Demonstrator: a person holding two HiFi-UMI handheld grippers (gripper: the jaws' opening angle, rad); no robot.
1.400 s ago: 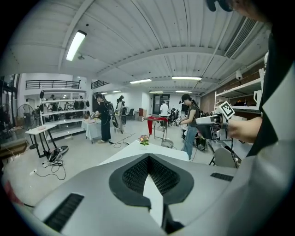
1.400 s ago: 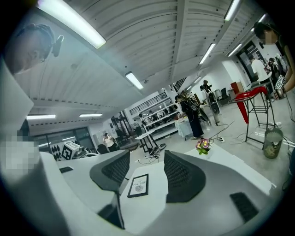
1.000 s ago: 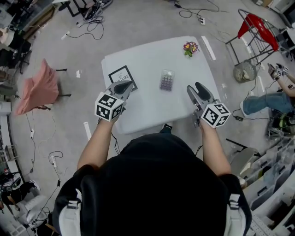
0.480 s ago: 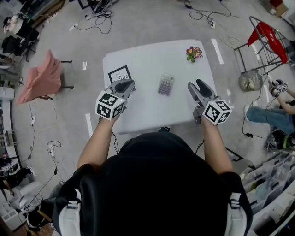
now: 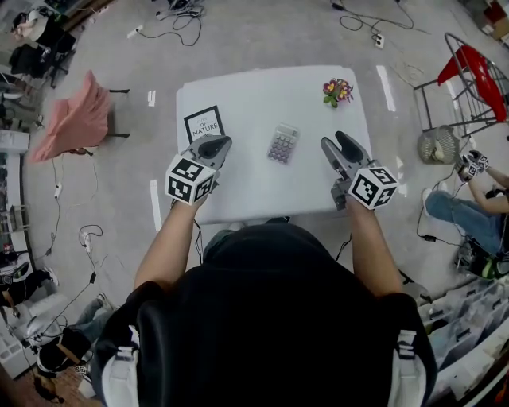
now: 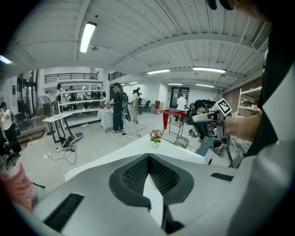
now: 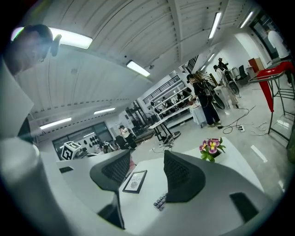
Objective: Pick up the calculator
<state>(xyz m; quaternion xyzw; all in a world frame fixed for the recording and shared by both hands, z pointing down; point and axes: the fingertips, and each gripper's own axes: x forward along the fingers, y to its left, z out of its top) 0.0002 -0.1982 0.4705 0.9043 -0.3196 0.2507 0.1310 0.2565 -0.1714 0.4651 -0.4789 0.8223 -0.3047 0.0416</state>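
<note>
The calculator point(image 5: 282, 144), grey with purple keys, lies flat in the middle of the white table point(image 5: 262, 87). Neither gripper touches it. My left gripper point(image 5: 213, 147) hovers to its left over the table's near half, its pads meeting with nothing held. To the calculator's right, my right gripper point(image 5: 338, 149) stands open and empty. In the right gripper view the calculator point(image 7: 160, 201) shows low between the spread pads of the right gripper point(image 7: 147, 154). The left gripper view shows the shut left gripper point(image 6: 148, 157) and the table point(image 6: 184, 154), but not the calculator.
A framed print point(image 5: 204, 124) lies on the table's left side and a small flower pot point(image 5: 337, 91) stands at its far right. Around the table are a pink-draped chair point(image 5: 75, 119), a red chair point(image 5: 477, 67), floor cables point(image 5: 171, 20) and a seated person point(image 5: 469, 203).
Both grippers hold about the same places over the table's near half, and the calculator has not moved. Only the head view has shifted a little.
</note>
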